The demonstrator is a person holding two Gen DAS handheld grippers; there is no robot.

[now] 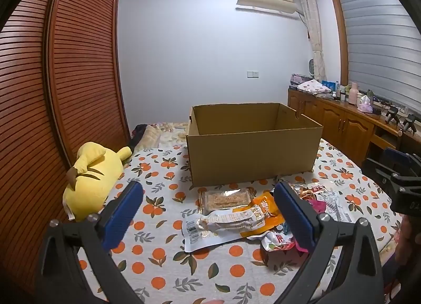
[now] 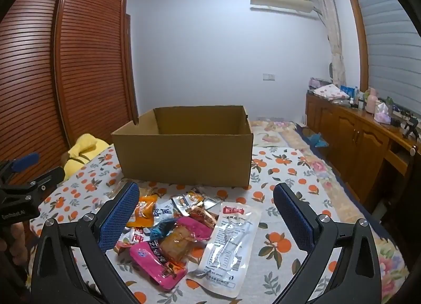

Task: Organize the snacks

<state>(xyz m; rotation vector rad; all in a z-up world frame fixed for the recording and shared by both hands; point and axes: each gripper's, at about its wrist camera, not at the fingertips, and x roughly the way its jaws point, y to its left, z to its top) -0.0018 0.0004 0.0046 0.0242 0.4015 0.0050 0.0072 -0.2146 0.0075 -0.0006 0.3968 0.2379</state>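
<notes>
Your left gripper hangs over the near part of the orange-print bedspread, jaws spread wide with nothing between the pads. Your right gripper is equally wide apart and empty. The snack packets lie in a loose pile on the bedspread, just in front of the open cardboard box, which stands farther back. A white pouch lies at the right edge of the pile. A yellow plush toy rests at the far left.
</notes>
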